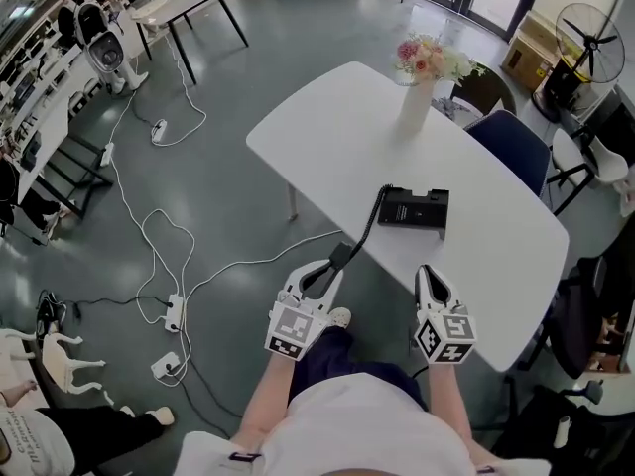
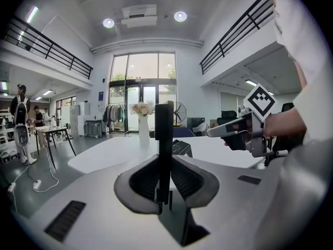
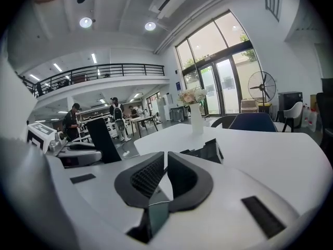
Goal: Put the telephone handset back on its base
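Handset: the black handset (image 2: 164,139) is standing on end in the left gripper view, its long axis running up and down across the jaws, top end rising well above them.
Where it is hanging: in the head view it is sitting just off the table's (image 1: 337,127) near edge, out over the floor, left of and nearer than the base (image 1: 414,209).
Cord: the coiled cord (image 1: 369,228) is running from the base's left end, across the near edge, down to the handset.
Base: it is lying flat a little in from the near edge, long side roughly along that edge, cradle bare.
Open room: bare white top is showing all round the base; the vase of flowers (image 1: 415,107) is standing well apart, toward the far edge.
Left gripper (image 1: 325,276): its pads are pinching the handset low on its length, one on each flat side, spread only as wide as the handset is thick.
Right gripper (image 1: 431,278): it is hovering just inside the near edge, right of the handset and in front of the base; its pads are drawn almost together, only a thin slit between them, with nothing in it.
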A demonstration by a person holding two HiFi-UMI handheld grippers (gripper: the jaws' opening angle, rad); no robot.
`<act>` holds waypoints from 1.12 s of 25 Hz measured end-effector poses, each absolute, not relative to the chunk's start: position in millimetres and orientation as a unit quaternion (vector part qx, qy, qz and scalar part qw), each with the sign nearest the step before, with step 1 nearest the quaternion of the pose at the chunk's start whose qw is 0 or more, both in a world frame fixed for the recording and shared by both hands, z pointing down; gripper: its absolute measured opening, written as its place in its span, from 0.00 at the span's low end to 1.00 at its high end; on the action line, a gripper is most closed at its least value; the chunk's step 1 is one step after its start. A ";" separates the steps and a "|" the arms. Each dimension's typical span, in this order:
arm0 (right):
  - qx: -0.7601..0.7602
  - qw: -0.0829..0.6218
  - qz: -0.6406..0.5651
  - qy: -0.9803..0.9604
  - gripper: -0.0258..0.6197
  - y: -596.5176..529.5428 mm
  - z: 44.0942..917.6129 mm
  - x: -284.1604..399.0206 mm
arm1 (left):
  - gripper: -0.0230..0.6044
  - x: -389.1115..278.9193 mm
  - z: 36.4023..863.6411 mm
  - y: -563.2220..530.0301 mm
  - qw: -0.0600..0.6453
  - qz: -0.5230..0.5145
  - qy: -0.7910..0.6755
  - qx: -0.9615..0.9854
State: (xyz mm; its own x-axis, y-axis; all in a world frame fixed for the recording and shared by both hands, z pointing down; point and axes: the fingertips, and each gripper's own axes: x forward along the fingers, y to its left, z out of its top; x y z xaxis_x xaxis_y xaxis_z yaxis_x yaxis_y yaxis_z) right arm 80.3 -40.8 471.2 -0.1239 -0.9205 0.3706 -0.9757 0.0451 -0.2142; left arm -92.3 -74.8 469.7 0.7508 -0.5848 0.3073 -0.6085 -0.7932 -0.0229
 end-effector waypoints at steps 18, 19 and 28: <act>0.706 0.041 0.205 -0.676 0.11 -101.3 469.6 96.1 | 0.16 -84.1 448.0 -177.6 -0.009 0.144 -0.266 0.953; 0.708 0.042 0.206 -0.675 0.11 -98.7 471.0 93.8 | 0.16 -85.2 447.3 -179.7 -0.013 0.147 -0.263 0.954; 0.718 0.045 0.219 -0.659 0.11 -83.8 478.4 89.2 | 0.16 -73.7 442.5 -192.6 -0.031 0.162 -0.224 0.961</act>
State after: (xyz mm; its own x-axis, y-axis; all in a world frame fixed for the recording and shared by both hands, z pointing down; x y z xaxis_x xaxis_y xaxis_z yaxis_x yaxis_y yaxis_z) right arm 89.2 -83.8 478.4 0.0360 -0.9265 0.3746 -0.9662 -0.1281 -0.2239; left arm -73.7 -192.6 442.5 0.8478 -0.4395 0.2967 -0.4196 -0.8982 -0.1312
